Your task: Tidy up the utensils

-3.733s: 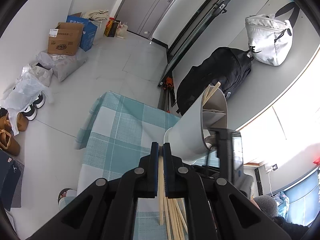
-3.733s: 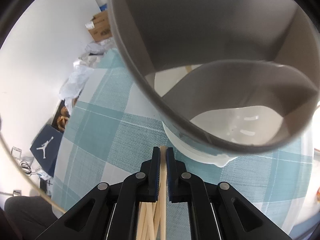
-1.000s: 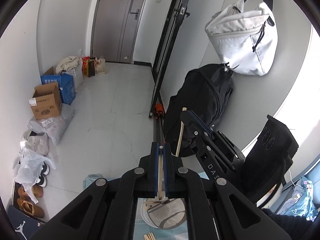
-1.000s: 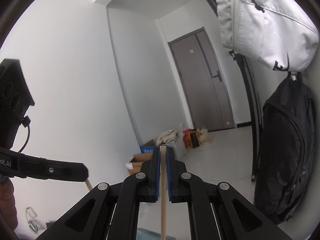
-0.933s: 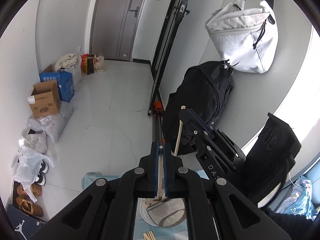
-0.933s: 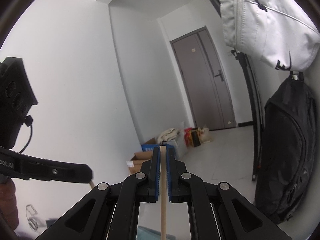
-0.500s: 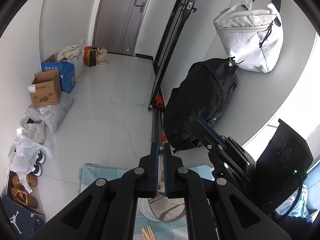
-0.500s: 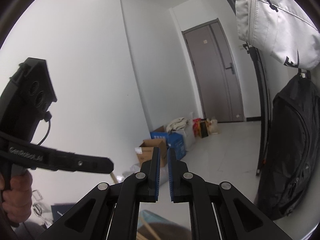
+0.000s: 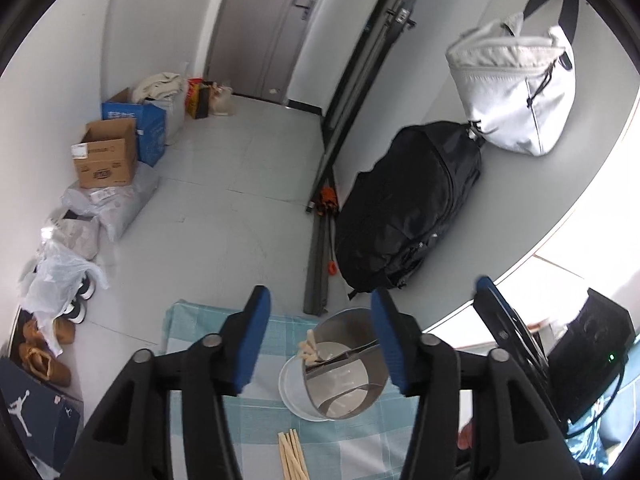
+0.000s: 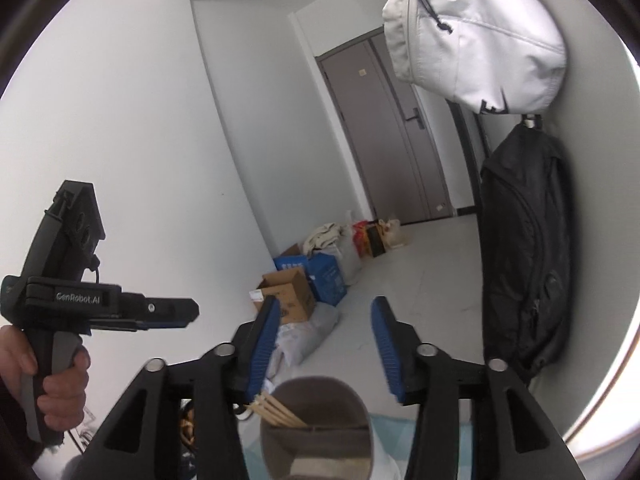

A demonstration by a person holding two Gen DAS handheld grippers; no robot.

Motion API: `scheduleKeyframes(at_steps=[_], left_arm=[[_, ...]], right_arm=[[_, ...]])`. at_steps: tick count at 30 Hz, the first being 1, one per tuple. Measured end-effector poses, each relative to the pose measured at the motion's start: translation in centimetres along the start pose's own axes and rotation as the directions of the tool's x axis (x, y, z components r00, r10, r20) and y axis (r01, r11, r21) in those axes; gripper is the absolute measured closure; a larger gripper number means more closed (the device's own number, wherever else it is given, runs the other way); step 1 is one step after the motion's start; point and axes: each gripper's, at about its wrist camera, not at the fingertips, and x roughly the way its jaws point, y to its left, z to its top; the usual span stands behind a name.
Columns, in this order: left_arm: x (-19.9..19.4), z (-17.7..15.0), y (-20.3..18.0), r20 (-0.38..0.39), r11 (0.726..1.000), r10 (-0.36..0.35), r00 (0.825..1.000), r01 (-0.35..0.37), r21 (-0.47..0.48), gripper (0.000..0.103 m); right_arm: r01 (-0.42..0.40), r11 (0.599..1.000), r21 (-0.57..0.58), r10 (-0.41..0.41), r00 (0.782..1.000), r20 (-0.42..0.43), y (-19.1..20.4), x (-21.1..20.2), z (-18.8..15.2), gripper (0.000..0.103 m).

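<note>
Let go of both chopsticks since a second back, left gripper (image 9: 320, 340) and right gripper (image 10: 324, 344) jaws opening empty above divided holder (image 9: 344, 364), sticks (image 9: 310, 350) now leaning in one compartment.

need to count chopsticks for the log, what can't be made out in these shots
- Chopsticks on the table: left wrist view, cut off by the bottom edge, so the count is unclear.
- Chopsticks in the holder: right wrist view, lower ends hidden inside the utensil holder; bunched tops overlap.
- Holder base: right wrist view, cut off by the bottom edge.
</note>
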Motion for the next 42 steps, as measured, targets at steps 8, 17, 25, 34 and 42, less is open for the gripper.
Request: scheduleKeyframes(at_steps=[8,17,25,34,42], left_arm=[[-2.7,-1.4,-1.0,0.059,0.998,0.067,0.996,-0.067,-0.007,0.044],[-4.9,-2.9,-1.0,0.097,0.996,0.093,0.991,-0.093,-0.014,0.040],[-5.7,-5.2,0.2,0.091,0.995,0.093,0.992,-0.088,-0.052,0.033],[-4.8,-9.6,1.4,0.120,0.989,0.142,0.983,-0.136,-0.052,0.033],[-2.0,-13.2,4.1,0.113,0.979,0.201,0.973,-0.194,-0.070,0.033]], right_arm=[[-0.010,1.000,-0.029,0.011,0.999,0.035,2.2,-4.3,0.4,0.026],[-0.010,0.999,-0.046,0.014,0.997,0.072,4.7,-8.4,-0.1,0.018],[-0.004,0.997,-0.073,0.007,0.999,0.036,6.4,-10.4,-1.9,0.012],[-0.010,0.995,-0.101,0.001,0.996,-0.086,7.2,-10.1,-6.2,0.006],[0.000,0.994,-0.105,-0.019,0.984,-0.180,7.3,-8.5,-10.8,0.004]])
